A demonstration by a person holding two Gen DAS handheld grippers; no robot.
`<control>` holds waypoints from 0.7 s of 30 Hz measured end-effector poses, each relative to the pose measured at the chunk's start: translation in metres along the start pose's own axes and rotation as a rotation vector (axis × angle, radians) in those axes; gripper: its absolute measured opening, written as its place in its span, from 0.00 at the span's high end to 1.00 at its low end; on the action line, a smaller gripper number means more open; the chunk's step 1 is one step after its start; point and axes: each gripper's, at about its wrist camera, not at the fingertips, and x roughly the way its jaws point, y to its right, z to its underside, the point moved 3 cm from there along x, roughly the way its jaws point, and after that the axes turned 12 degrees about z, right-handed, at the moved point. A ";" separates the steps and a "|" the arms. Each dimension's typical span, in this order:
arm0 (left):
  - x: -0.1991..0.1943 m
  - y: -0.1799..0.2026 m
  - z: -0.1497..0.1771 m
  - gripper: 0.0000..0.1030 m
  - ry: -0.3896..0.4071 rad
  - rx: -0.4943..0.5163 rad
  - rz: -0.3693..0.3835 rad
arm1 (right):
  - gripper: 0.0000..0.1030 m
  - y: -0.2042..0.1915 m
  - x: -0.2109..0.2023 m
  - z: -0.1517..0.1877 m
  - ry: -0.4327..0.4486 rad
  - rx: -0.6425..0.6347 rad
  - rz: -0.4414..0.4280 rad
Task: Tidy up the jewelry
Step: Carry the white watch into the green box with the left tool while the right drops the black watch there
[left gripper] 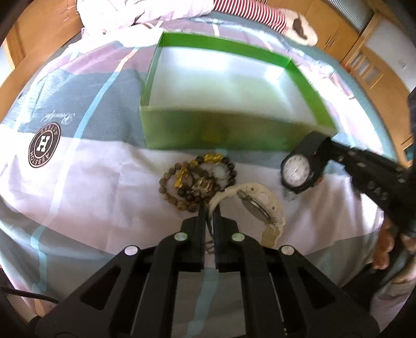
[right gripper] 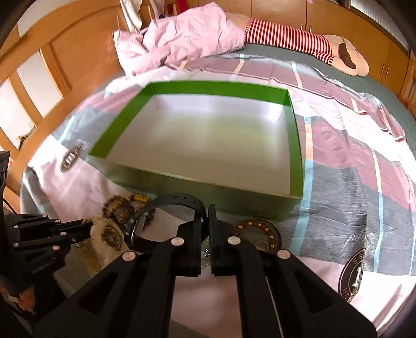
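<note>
Beside your bed's (right gripper: 351, 161) green box (right gripper: 293, 130), your left gripper (left gripper: 209, 208) clamps the cream watch (left gripper: 262, 205) strap; your right gripper (right gripper: 206, 215) clamps the black watch (right gripper: 166, 208) strap, near the beads (left gripper: 187, 179).

A black watch (left gripper: 296, 171) with a white dial hangs by its strap at right. A cream watch (left gripper: 256, 205) tilts near the beaded bracelets (left gripper: 192, 179). Beyond them sits an open green box (right gripper: 295, 145).

bed (right gripper: 364, 161): covered by a pink-grey-white patchwork sheet | quilt (right gripper: 182, 39): pink, crumpled at the far end | cupboards (right gripper: 286, 10): wooden, daylit
</note>
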 end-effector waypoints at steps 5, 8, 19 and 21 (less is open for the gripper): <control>-0.027 0.007 -0.027 0.95 0.026 -0.009 0.057 | 0.95 0.003 -0.018 -0.014 0.054 0.016 -0.015; -0.023 0.016 -0.056 0.95 0.035 0.032 0.021 | 0.95 0.005 -0.015 -0.020 0.051 0.020 -0.021; -0.004 0.020 -0.111 0.95 0.070 0.089 -0.019 | 0.95 0.014 0.010 -0.056 0.083 0.047 -0.005; 0.000 0.016 -0.125 0.95 0.086 0.081 -0.024 | 0.95 0.019 0.020 -0.066 0.089 0.081 0.000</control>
